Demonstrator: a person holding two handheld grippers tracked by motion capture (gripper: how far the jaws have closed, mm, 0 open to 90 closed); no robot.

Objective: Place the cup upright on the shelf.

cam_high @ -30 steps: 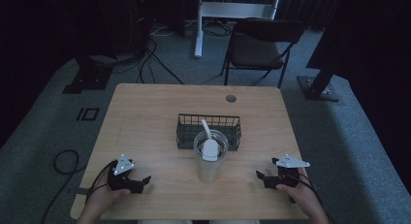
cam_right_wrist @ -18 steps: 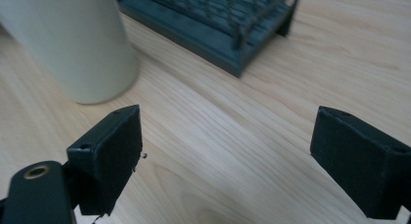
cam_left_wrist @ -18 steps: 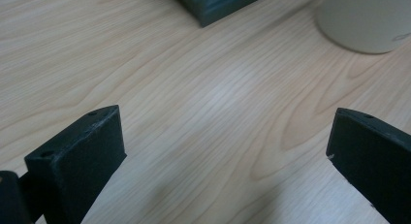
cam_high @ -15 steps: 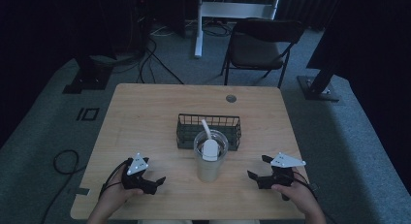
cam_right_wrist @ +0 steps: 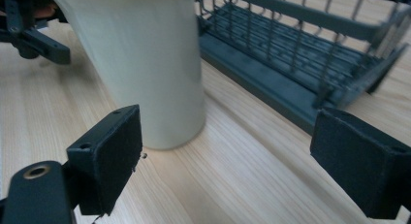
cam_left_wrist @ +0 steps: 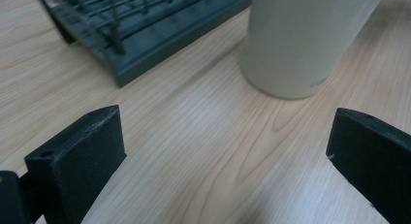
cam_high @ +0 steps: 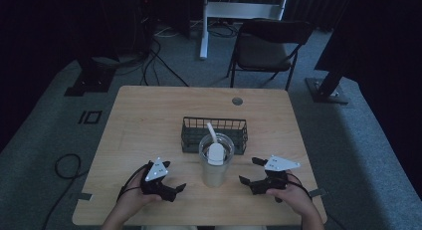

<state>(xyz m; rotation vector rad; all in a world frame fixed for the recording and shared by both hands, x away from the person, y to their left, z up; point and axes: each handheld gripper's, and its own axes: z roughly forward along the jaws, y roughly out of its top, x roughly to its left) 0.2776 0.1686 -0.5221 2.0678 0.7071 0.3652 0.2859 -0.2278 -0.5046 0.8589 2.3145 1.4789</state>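
Both your grippers have closed in on the cup [cam_high: 216,163] at lower centre of the worktop [cam_high: 149,120]; left gripper [cam_high: 169,177] and right gripper [cam_high: 251,171] fingers spread wide. Smooth, light, probably tippy: grasp mid-wall.

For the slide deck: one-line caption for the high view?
Open left tongs and right tongs flank a cup holding a white utensil, wire basket behind it.

Left gripper [cam_high: 171,176] and right gripper [cam_high: 250,171] rest low, jaws spread wide
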